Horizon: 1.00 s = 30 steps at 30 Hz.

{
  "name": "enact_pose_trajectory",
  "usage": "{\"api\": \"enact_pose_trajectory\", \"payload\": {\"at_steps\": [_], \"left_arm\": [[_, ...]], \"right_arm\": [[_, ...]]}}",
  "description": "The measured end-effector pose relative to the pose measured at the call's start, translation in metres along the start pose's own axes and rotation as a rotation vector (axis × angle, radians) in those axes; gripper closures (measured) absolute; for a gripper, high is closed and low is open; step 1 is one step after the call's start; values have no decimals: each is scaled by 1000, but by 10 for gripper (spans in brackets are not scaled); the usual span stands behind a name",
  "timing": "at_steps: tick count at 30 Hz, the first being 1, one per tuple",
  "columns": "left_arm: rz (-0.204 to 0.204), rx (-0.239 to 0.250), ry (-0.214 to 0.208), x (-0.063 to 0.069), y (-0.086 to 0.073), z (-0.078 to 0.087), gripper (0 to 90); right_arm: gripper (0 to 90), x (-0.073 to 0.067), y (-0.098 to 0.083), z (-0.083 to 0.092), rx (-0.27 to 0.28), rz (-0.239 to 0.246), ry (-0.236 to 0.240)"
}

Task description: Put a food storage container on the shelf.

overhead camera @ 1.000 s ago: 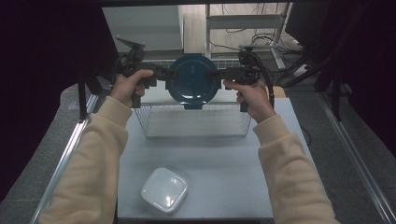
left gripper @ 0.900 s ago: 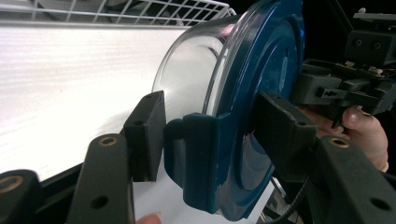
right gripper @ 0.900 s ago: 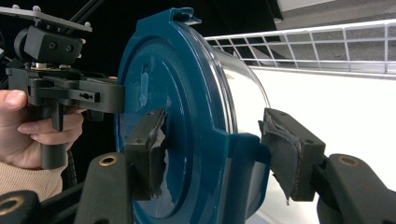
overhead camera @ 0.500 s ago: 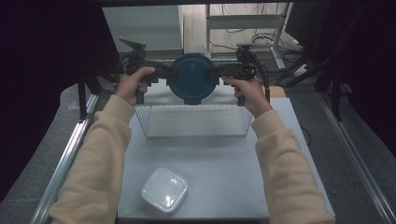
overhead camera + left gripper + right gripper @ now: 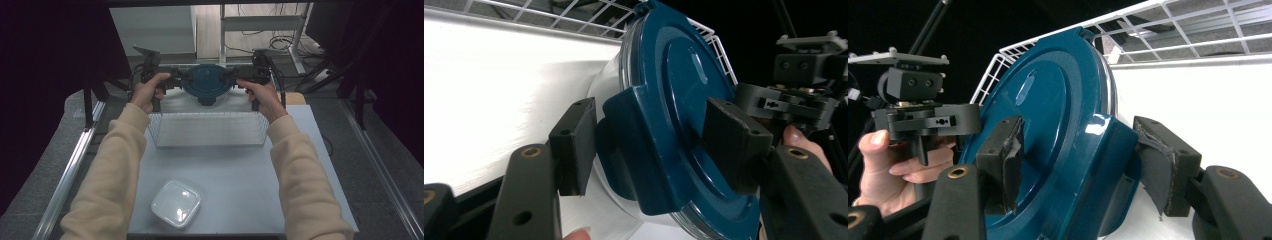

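A clear box (image 5: 176, 203) sits near the table (image 5: 240, 180) edge. Beyond it, over the wire basket's (image 5: 207, 129) far side, both tongs clamp the blue-lidded tub (image 5: 206, 84) on edge. The left tongs (image 5: 172, 82) have just been opening, so the tub could slip, swing from the right tongs (image 5: 235, 80), and drop.

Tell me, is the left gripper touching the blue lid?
Touching. In the left gripper view, the left gripper straddles a clip tab of the blue lid, and its right pad presses on the lid's top face; the other pad's contact is unclear.
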<state>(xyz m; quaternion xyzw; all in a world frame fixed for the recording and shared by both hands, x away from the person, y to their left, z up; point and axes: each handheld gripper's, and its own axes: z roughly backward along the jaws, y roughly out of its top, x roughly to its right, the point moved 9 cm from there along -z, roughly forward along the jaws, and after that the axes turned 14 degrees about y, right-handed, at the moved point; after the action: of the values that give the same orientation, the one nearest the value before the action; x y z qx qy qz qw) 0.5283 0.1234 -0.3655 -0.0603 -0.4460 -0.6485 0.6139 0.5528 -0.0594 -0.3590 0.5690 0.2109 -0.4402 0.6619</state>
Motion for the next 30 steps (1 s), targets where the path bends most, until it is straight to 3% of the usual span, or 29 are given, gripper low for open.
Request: {"api": "enact_pose_trajectory", "payload": {"at_steps": [6, 9, 12, 15, 17, 22, 30], "left_arm": [[-25, 37, 4, 1, -2, -1, 375], [-41, 67, 10, 2, -3, 0, 347], [-75, 93, 15, 4, -4, 6, 309], [-125, 144, 75, 2, -6, 19, 282], [-161, 170, 106, 1, -10, 27, 271], [-277, 182, 184, -1, -33, 44, 250], [-367, 194, 226, -3, -74, 59, 240]], "right_arm": [[367, 0, -1, 0, 1, 21, 0], [264, -4, -3, -2, -3, 78, -39], [173, -13, -2, 0, 27, 122, -86], [113, -21, -2, 6, 43, 208, -161], [112, -27, -4, 11, 41, 217, -157], [123, -31, -18, 29, 32, 277, -151], [168, -30, -53, 60, 18, 406, -169]]}}
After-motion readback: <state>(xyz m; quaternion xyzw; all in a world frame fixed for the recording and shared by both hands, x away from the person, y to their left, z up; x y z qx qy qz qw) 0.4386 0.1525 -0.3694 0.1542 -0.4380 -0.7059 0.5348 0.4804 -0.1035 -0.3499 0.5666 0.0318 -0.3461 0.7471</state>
